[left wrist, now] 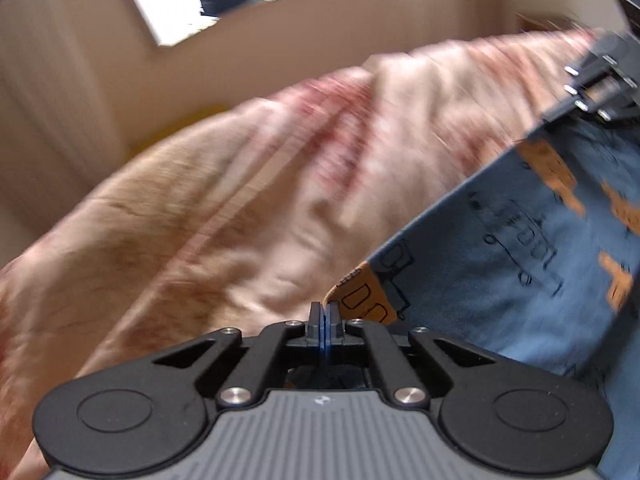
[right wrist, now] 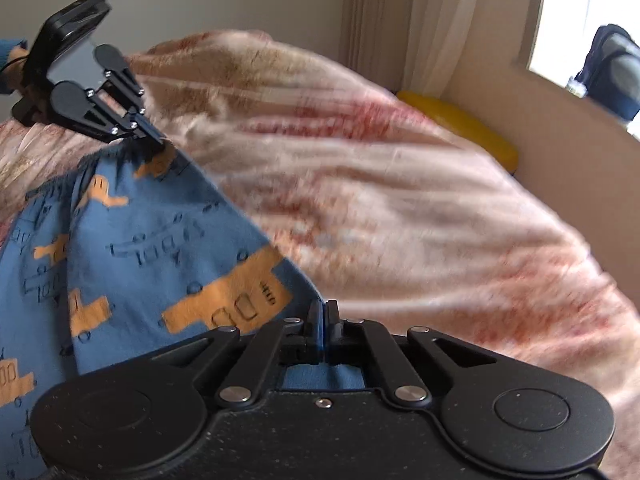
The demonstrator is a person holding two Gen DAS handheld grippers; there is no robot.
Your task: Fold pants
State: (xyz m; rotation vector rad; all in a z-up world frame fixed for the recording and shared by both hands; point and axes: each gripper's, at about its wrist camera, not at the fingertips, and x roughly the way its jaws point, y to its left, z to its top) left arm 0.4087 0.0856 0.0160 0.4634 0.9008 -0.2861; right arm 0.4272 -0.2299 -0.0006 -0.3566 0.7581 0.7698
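Note:
The pants are blue with orange vehicle prints, held stretched above a bed. My left gripper is shut on one corner of the pants edge. My right gripper is shut on another corner of the pants. The right gripper also shows in the left wrist view at the far end of the taut edge. The left gripper shows in the right wrist view, pinching the elastic waistband. The cloth hangs between the two grippers; both views are blurred by motion.
A pink and tan patterned blanket covers the bed below the pants; it also fills the right wrist view. A yellow object lies at the bed's far edge by a beige wall. A window and curtains are behind.

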